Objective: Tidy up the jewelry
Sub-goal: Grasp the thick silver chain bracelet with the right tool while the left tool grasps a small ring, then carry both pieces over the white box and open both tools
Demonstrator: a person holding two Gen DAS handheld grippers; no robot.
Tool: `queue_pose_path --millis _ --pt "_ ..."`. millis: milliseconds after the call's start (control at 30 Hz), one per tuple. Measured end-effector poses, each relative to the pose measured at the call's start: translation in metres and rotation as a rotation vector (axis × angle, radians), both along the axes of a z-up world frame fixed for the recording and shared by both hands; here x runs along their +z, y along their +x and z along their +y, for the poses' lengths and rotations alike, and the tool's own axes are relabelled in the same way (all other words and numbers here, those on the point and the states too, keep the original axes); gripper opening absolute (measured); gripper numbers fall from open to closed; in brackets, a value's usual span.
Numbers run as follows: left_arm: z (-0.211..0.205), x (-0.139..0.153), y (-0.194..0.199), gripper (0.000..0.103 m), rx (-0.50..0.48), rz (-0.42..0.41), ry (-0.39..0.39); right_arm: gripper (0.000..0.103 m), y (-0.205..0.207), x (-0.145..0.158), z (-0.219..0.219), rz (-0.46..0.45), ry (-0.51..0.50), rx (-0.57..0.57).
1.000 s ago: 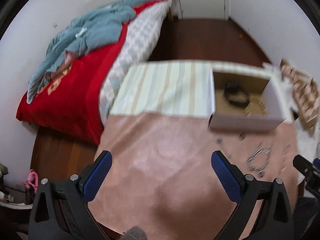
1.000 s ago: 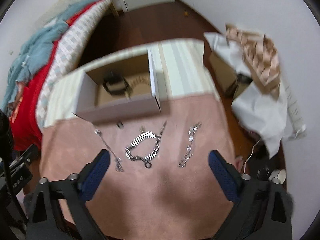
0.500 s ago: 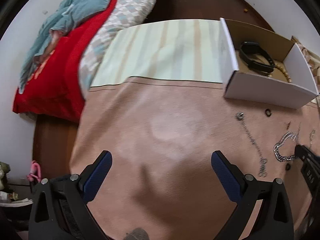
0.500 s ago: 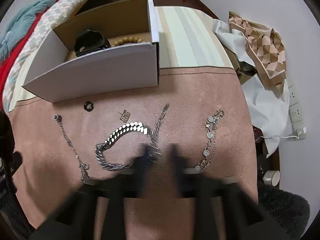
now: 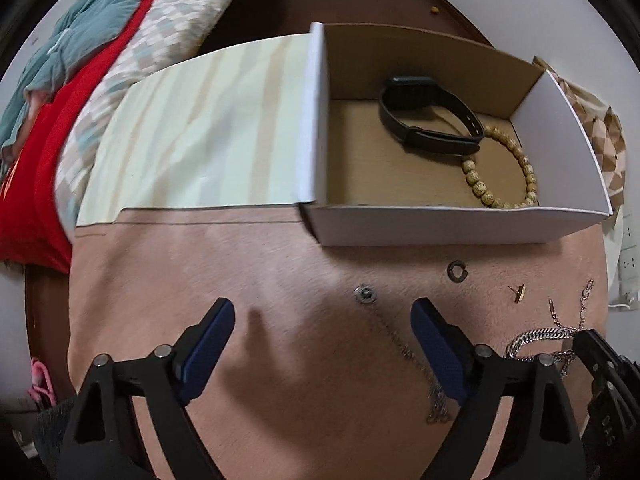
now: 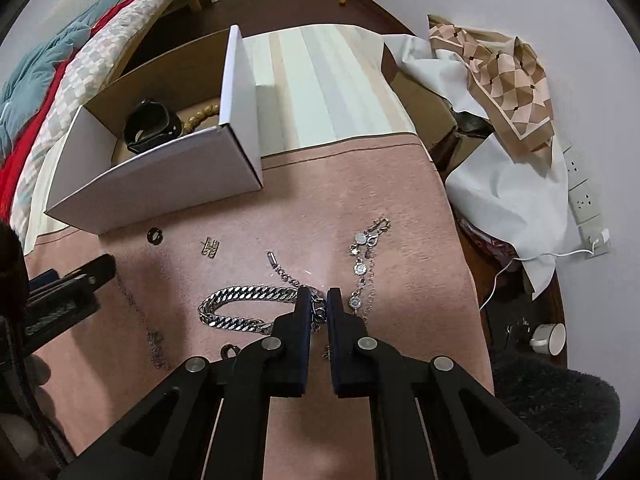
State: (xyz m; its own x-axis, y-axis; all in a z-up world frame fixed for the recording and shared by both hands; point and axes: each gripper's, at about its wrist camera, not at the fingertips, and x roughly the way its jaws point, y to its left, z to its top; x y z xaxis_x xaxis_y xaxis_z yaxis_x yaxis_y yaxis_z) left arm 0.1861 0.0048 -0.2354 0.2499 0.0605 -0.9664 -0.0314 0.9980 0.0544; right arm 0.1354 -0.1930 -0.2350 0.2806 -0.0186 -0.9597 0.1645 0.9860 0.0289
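A white cardboard box [image 5: 440,224] [image 6: 160,184] holds a black watch [image 5: 424,114] and a beaded bracelet [image 5: 500,172]. On the pink cloth [image 6: 400,184] lie a thick silver chain bracelet [image 6: 240,306], a coin-link bracelet [image 6: 362,268], a thin dark necklace [image 5: 400,344], a dark ring [image 5: 457,271] and a gold earring [image 5: 518,293]. My right gripper [image 6: 318,300] is shut on the silver chain bracelet at its thin end, down on the cloth. My left gripper [image 5: 324,324] is open and empty, low over the cloth beside the thin necklace.
A striped cloth [image 5: 208,128] covers the table's far part. A bed with red and teal bedding [image 5: 60,92] stands at the left. White paper and a patterned scarf [image 6: 504,80] lie to the right, with wall sockets [image 6: 584,200] and a cable.
My right gripper came down onto the cloth and closed on the silver chain bracelet. My left gripper moved forward and right, closer to the box and the thin necklace, still open.
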Motion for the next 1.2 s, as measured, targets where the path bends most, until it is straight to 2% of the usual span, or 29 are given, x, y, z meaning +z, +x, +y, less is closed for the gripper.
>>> queue_pose_path --millis 33,100,133,267,400,433,667,867,1200 --pt "-0.002 -0.003 0.001 0.074 -0.008 0.005 0.003 0.008 -0.001 0.001 0.0 0.001 0.0 -0.002" --pt "-0.007 -0.007 0.002 0.053 -0.033 0.02 -0.003 0.008 0.0 -0.001 -0.001 0.007 -0.002 -0.006" --pt "-0.008 -0.005 0.002 0.048 -0.039 0.003 -0.002 0.008 0.0 -0.001 -0.001 0.009 -0.004 -0.007" --pt "-0.016 -0.003 -0.001 0.008 -0.075 -0.001 -0.012 0.007 0.001 -0.005 -0.003 0.017 -0.004 -0.009" --pt "-0.023 0.001 -0.005 0.007 -0.094 -0.014 -0.005 0.007 0.001 -0.002 -0.002 0.012 0.004 -0.004" --pt "-0.025 0.003 -0.008 0.007 -0.096 -0.019 -0.004 0.002 0.0 0.0 -0.002 0.009 0.008 -0.002" --pt "-0.024 0.035 -0.028 0.007 -0.1 -0.082 -0.017 0.002 -0.006 0.032 0.006 -0.047 0.05 0.037" --pt "-0.021 0.077 -0.05 0.007 -0.107 -0.144 -0.05 0.002 -0.014 0.069 0.01 -0.114 0.105 0.057" --pt "-0.005 0.153 -0.039 0.007 -0.148 -0.258 -0.133 0.002 -0.01 0.14 0.014 -0.226 0.184 0.117"
